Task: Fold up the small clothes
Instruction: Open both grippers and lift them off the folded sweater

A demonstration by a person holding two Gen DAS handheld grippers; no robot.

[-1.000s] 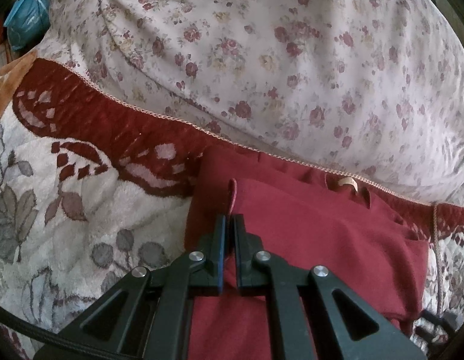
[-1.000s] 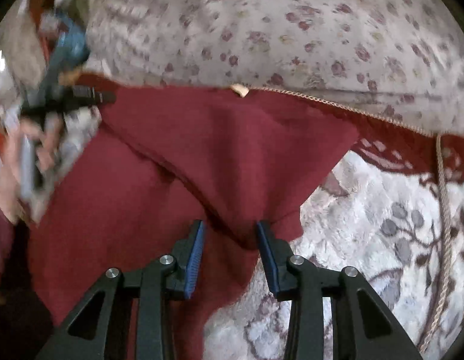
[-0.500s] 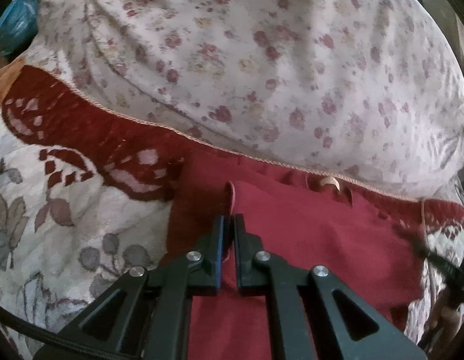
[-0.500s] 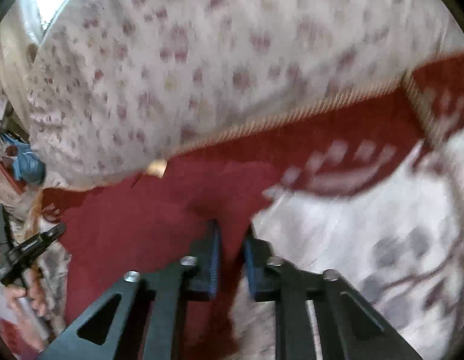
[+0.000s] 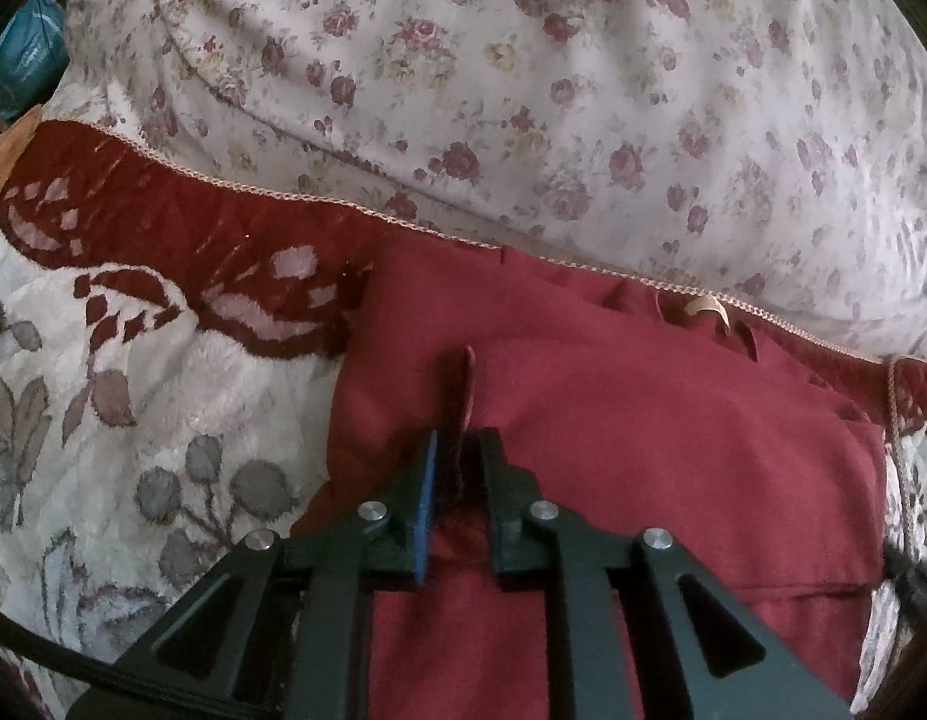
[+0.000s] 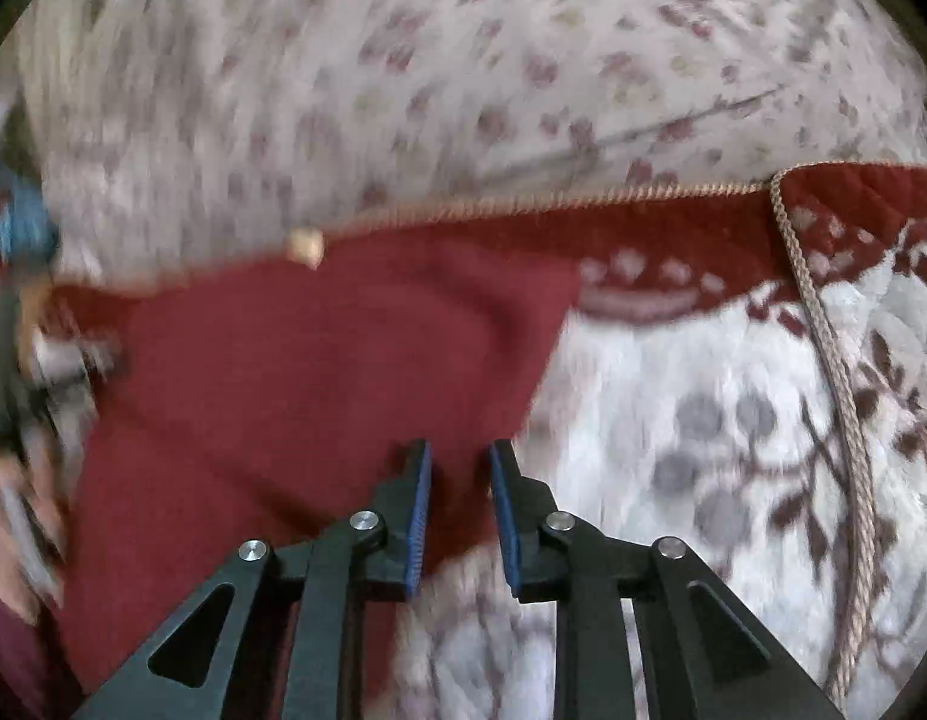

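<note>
Lying on the floral blanket (image 5: 133, 420), the red garment (image 5: 643, 450) reached the pillow (image 5: 523, 90) edge. Left tool (image 5: 460, 456) had just parted, folded hem loose between. Right tool (image 6: 460, 468) had just parted over the garment's right edge, open blanket beyond.

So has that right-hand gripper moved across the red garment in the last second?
Yes. The right gripper has slid rightward to the red garment's edge near the blanket, jaws just reopening around the cloth.
</note>
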